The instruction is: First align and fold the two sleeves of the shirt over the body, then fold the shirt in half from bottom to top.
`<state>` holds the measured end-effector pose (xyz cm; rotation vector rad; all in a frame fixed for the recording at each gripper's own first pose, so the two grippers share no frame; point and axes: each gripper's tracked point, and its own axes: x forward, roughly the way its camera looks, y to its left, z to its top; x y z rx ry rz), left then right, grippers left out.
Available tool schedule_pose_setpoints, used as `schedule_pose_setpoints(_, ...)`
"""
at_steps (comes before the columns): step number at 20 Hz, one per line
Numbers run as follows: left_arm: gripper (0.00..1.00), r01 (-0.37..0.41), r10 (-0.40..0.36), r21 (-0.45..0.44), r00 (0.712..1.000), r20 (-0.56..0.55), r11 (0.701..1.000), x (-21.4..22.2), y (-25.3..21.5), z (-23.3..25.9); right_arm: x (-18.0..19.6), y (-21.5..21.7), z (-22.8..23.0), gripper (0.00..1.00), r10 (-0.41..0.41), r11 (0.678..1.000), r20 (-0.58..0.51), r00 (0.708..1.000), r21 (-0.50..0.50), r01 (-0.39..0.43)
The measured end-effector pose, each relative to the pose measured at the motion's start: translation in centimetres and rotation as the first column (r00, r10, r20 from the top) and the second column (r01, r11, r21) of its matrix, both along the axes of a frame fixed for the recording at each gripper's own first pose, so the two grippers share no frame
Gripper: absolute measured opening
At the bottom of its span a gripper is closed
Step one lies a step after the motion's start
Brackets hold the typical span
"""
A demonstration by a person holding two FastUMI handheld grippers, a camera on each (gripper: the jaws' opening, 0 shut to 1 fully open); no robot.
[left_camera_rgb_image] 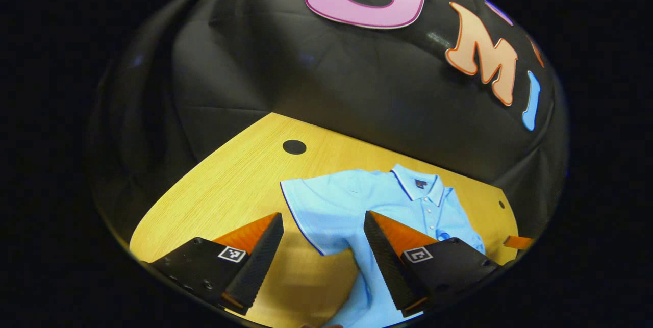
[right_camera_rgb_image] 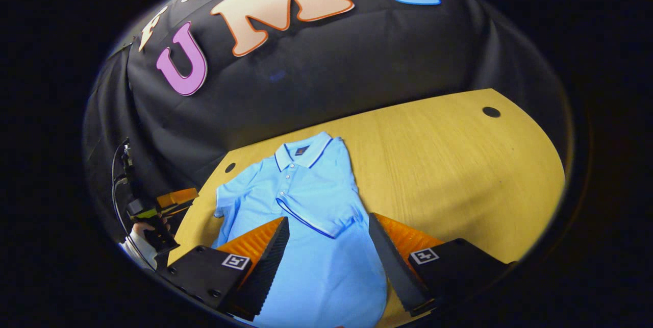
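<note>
A light blue polo shirt (left_camera_rgb_image: 352, 200) lies flat on the wooden table (left_camera_rgb_image: 229, 185), collar toward the wall. In the left gripper view its near sleeve (left_camera_rgb_image: 306, 205) is spread out to the side, and my left gripper (left_camera_rgb_image: 322, 214) hovers open above that sleeve's hem. In the right gripper view the other sleeve (right_camera_rgb_image: 319, 210) lies folded over the shirt (right_camera_rgb_image: 326, 267). My right gripper (right_camera_rgb_image: 328, 217) is open above this folded sleeve, with nothing between its fingers. The left gripper (right_camera_rgb_image: 171, 200) also shows at the far left, held in a hand (right_camera_rgb_image: 140, 244).
Bare wooden tabletop (right_camera_rgb_image: 459, 165) stretches to the right of the shirt in the right gripper view. Small dark holes (left_camera_rgb_image: 294, 147) (right_camera_rgb_image: 491, 111) sit near the table's back corners. The black cloth wall (left_camera_rgb_image: 331, 78) closes the back edge.
</note>
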<state>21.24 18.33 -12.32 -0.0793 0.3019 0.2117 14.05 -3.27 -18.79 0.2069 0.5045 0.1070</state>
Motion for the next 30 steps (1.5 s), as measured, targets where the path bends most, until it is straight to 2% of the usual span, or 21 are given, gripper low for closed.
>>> schedule_pose_setpoints(6, 0.94, -0.043, 0.043, 0.005, 0.997, -0.06, 0.999, 4.9, 4.4, -1.7, -4.7, -4.8, 1.8, 0.98, -0.123, 0.991, 0.015, 0.992, -0.04, 0.124)
schedule_pose_setpoints(11, 0.93, -0.059, 0.064, 0.047, 0.989, -0.133, 0.997, 5.7, 5.8, -3.9, -5.9, -8.7, 3.4, 0.98, -0.203, 0.975, 0.033, 0.979, -0.087, 0.205)
schedule_pose_setpoints(15, 0.82, -0.05, 0.062, 0.087, 0.988, -0.144, 0.995, 6.2, 6.1, -4.1, -6.2, -10.8, 4.4, 0.98, -0.257, 0.961, 0.052, 0.965, -0.093, 0.261)
schedule_pose_setpoints(16, 0.7, -0.063, 0.081, 0.114, 0.984, -0.159, 0.991, 6.0, 6.6, -4.3, -6.4, -10.9, 4.4, 0.98, -0.26, 0.96, 0.053, 0.964, -0.094, 0.264)
schedule_pose_setpoints(17, 0.71, -0.076, 0.1, 0.14, 0.98, -0.173, 0.987, 5.9, 7.0, -4.5, -6.3, -11.1, 4.4, 0.98, -0.264, 0.958, 0.054, 0.963, -0.099, 0.268)
schedule_pose_setpoints(18, 0.6, -0.074, 0.1, 0.15, 0.98, -0.173, 0.986, 6.2, 7.0, -4.5, -6.3, -11.2, 4.4, 0.98, -0.265, 0.958, 0.051, 0.963, -0.101, 0.269)
schedule_pose_setpoints(20, 0.5, -0.067, 0.091, 0.142, 0.982, -0.167, 0.988, 6.3, 6.6, -4.5, -6.4, -10.9, 4.3, 0.98, -0.259, 0.96, 0.051, 0.965, -0.101, 0.262)
schedule_pose_setpoints(22, 0.35, -0.064, 0.085, 0.13, 0.984, -0.157, 0.989, 6.4, 6.5, -4.4, -6.5, -10.9, 4.1, 0.98, -0.253, 0.96, 0.045, 0.966, -0.111, 0.256)
schedule_pose_setpoints(23, 0.32, -0.063, 0.082, 0.123, 0.985, -0.154, 0.99, 6.4, 6.4, -4.3, -6.5, -10.8, 4.1, 0.98, -0.249, 0.961, 0.045, 0.967, -0.114, 0.253)
schedule_pose_setpoints(24, 0.22, -0.055, 0.071, 0.111, 0.986, -0.149, 0.992, 6.4, 6.3, -4.2, -6.4, -10.7, 4.1, 0.98, -0.245, 0.962, 0.045, 0.969, -0.113, 0.248)
schedule_pose_setpoints(25, 0.18, -0.057, 0.072, 0.105, 0.987, -0.144, 0.993, 6.5, 6.1, -4.1, -6.4, -10.6, 4.1, 0.98, -0.241, 0.963, 0.046, 0.97, -0.112, 0.244)
schedule_pose_setpoints(26, 0.05, -0.057, 0.071, 0.102, 0.987, -0.143, 0.993, 6.6, 5.9, -4.2, -6.5, -10.6, 4.2, 0.98, -0.24, 0.963, 0.049, 0.97, -0.114, 0.244)
schedule_pose_setpoints(30, 0.0, -0.035, 0.047, 0.088, 0.989, -0.141, 0.996, 6.0, 3.7, -3.2, -6.8, -10.5, 4.6, 0.98, -0.231, 0.963, 0.065, 0.971, -0.124, 0.238)
